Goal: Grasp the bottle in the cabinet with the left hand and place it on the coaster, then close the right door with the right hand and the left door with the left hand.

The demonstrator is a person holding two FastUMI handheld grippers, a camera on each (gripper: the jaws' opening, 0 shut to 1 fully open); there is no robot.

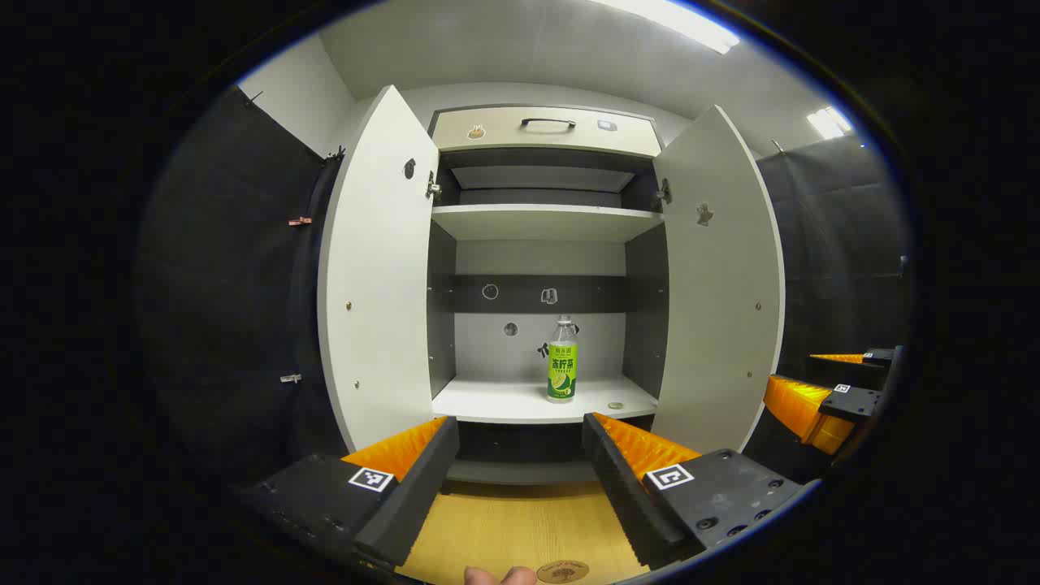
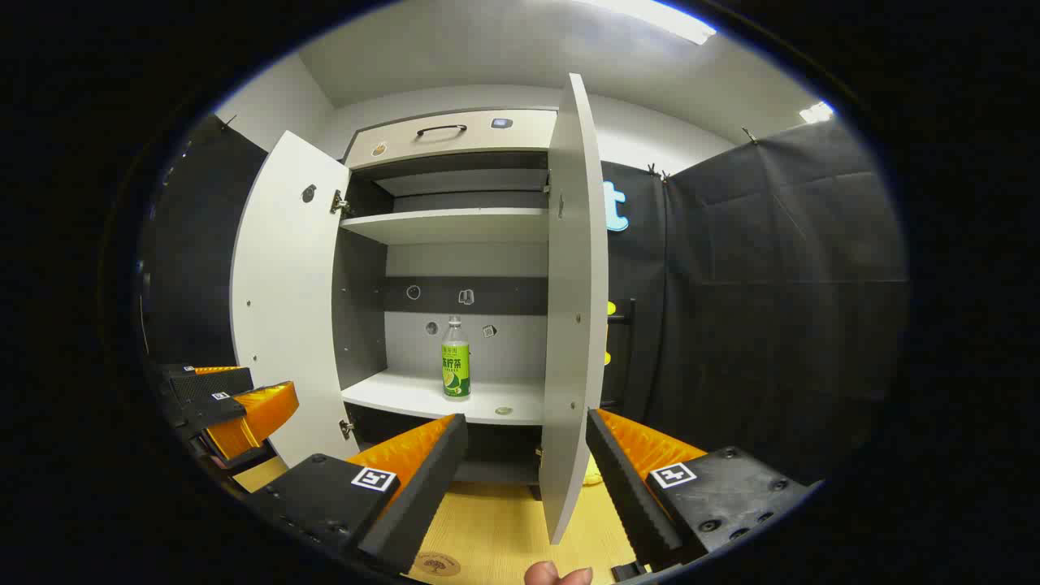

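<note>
The cabinet (image 1: 544,268) stands with both doors wide open. The left door (image 1: 378,268) and right door (image 1: 715,276) swing out on each side. The bottle (image 1: 561,360) stands upright on the cabinet's lower shelf (image 1: 504,402). A round coaster (image 1: 562,571) lies on the wooden worktop (image 1: 520,528) before the cabinet. The left tongs (image 1: 520,431) and right tongs (image 2: 526,426) are spread apart, holding nothing.

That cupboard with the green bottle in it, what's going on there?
A person holds two open grippers in front of a cabinet whose doors both stand open. The bottle stands upright on the lower shelf, untouched. The left gripper points at it from a distance; the right gripper faces the right door. The coaster waits on the wooden table.
</note>
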